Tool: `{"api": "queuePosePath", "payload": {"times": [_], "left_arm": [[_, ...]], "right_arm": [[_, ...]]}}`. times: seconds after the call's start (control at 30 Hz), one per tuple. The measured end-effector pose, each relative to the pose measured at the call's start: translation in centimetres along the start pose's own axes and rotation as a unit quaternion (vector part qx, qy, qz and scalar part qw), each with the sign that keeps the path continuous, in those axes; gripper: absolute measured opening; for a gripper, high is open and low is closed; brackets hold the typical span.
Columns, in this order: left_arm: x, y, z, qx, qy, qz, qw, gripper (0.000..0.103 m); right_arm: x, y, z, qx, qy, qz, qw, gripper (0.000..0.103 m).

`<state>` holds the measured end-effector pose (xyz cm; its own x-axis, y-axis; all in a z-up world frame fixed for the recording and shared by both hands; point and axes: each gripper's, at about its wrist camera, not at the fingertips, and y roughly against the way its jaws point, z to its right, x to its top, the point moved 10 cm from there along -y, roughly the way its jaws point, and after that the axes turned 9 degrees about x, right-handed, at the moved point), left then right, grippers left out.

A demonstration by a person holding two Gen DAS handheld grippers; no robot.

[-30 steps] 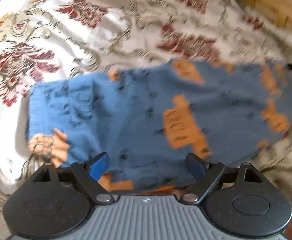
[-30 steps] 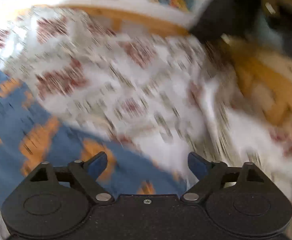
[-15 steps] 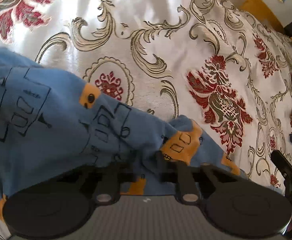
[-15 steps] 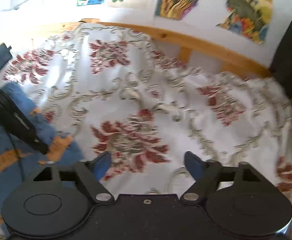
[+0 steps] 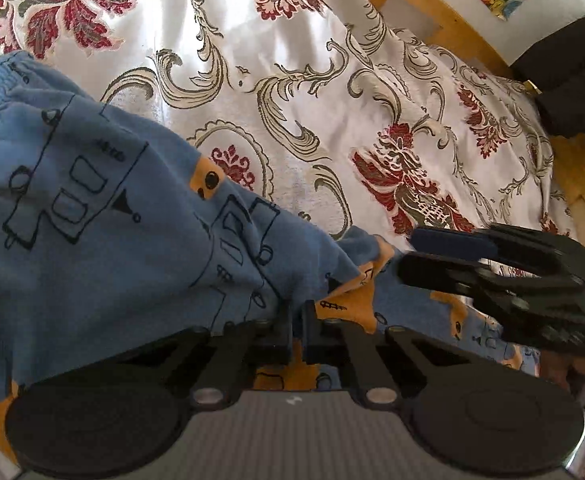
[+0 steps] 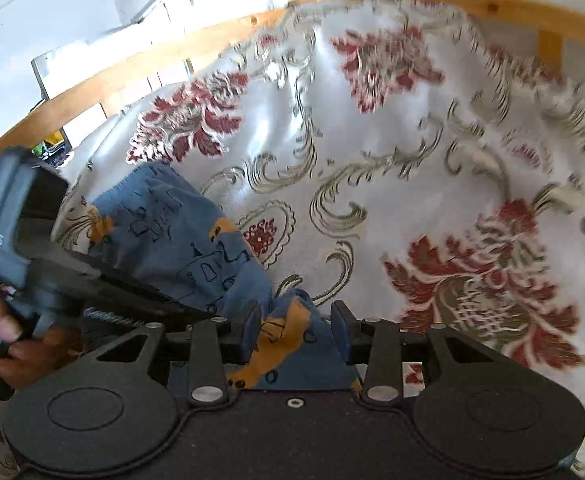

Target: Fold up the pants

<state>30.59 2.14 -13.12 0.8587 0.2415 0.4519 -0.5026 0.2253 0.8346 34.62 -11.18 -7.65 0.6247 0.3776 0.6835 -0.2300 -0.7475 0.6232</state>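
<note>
White bedspread (image 5: 324,92) with red floral medallions and olive scrollwork, spread across a bed with a pale wooden frame (image 6: 140,68) along the far edge; colourful pictures on the wall beyond, too blurred in the right wrist view to read. Blue pants (image 5: 92,220), printed with black line-drawn vehicles and orange patches, lying on that spread, ribbed waistband out at the far left in the left wrist view, fabric bunching toward the near edge. Left gripper (image 5: 297,330) down at that bunch, fingers (image 5: 282,328) pressed nearly together with a ridge of blue and orange cloth pinched between them. Right gripper (image 6: 296,334) just beside it on the same end of the garment, fingers (image 6: 340,332) still partway apart, a raised fold of orange-and-blue cloth standing in the gap and brushing the left pad; no squeeze visible there, a clear gap remaining on the right side. Same right gripper seen side-on and somewhat blurred in the left wrist view (image 5: 444,256), blue pad hovering over the hem, just right of the left tool. Left tool's body crossing the lower left of the right wrist view, a hand (image 6: 8,336) wrapped round its grip. Dark object (image 5: 572,76) at the bed's far right corner, not identifiable.
</note>
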Motion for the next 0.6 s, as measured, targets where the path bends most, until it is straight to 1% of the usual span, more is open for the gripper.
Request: {"api": "queuePosePath", "payload": {"times": [0.1, 0.17, 0.23, 0.27, 0.33, 0.37, 0.43, 0.47, 0.5, 0.53, 0.57, 0.6], "left_arm": [[0.0, 0.2, -0.1, -0.004, -0.001, 0.000, 1.0000, 0.004], [0.1, 0.0, -0.1, -0.005, -0.002, 0.000, 1.0000, 0.004], [0.1, 0.0, 0.0, -0.007, -0.006, 0.001, 1.0000, 0.005], [0.1, 0.0, 0.0, -0.010, -0.007, 0.001, 0.9999, 0.005], [0.1, 0.2, -0.2, -0.020, -0.010, 0.000, 0.9997, 0.009], [0.1, 0.3, -0.5, -0.028, -0.005, 0.001, 0.9996, 0.010], [0.1, 0.7, -1.4, -0.038, 0.004, -0.001, 0.9993, 0.009], [0.1, 0.9, -2.0, -0.036, 0.008, 0.000, 0.9993, 0.006], [0.1, 1.0, -2.7, -0.033, 0.012, 0.003, 0.9994, 0.004], [0.1, 1.3, -3.3, -0.033, 0.017, 0.005, 0.9993, 0.003], [0.1, 1.5, -4.1, -0.028, 0.022, 0.005, 0.9993, 0.003], [0.0, 1.8, -4.8, -0.021, 0.027, 0.007, 0.9994, 0.003]], "right_arm": [[0.4, -1.5, 1.0, 0.018, -0.023, -0.020, 0.999, 0.042], [0.7, -2.2, 1.2, 0.029, -0.031, -0.032, 0.999, 0.041], [0.5, -2.3, 1.0, 0.034, -0.025, -0.038, 0.998, 0.026], [0.5, -2.5, 0.6, 0.027, -0.014, -0.041, 0.999, 0.009], [0.3, -2.4, 0.3, 0.001, 0.012, -0.042, 0.999, 0.006], [0.4, -2.2, 0.2, -0.011, 0.019, -0.036, 0.999, 0.005], [1.1, -1.0, 0.5, -0.043, 0.020, -0.008, 0.999, 0.005], [1.7, -0.2, 1.1, -0.061, 0.015, 0.013, 0.998, 0.005], [2.0, 0.2, 1.6, -0.070, 0.010, 0.023, 0.997, 0.005], [2.2, 0.3, 2.2, -0.076, 0.001, 0.026, 0.997, 0.003], [2.1, 0.2, 3.1, -0.098, 0.002, 0.025, 0.995, 0.000], [1.9, 0.0, 4.0, -0.130, 0.017, 0.018, 0.991, 0.000]]}}
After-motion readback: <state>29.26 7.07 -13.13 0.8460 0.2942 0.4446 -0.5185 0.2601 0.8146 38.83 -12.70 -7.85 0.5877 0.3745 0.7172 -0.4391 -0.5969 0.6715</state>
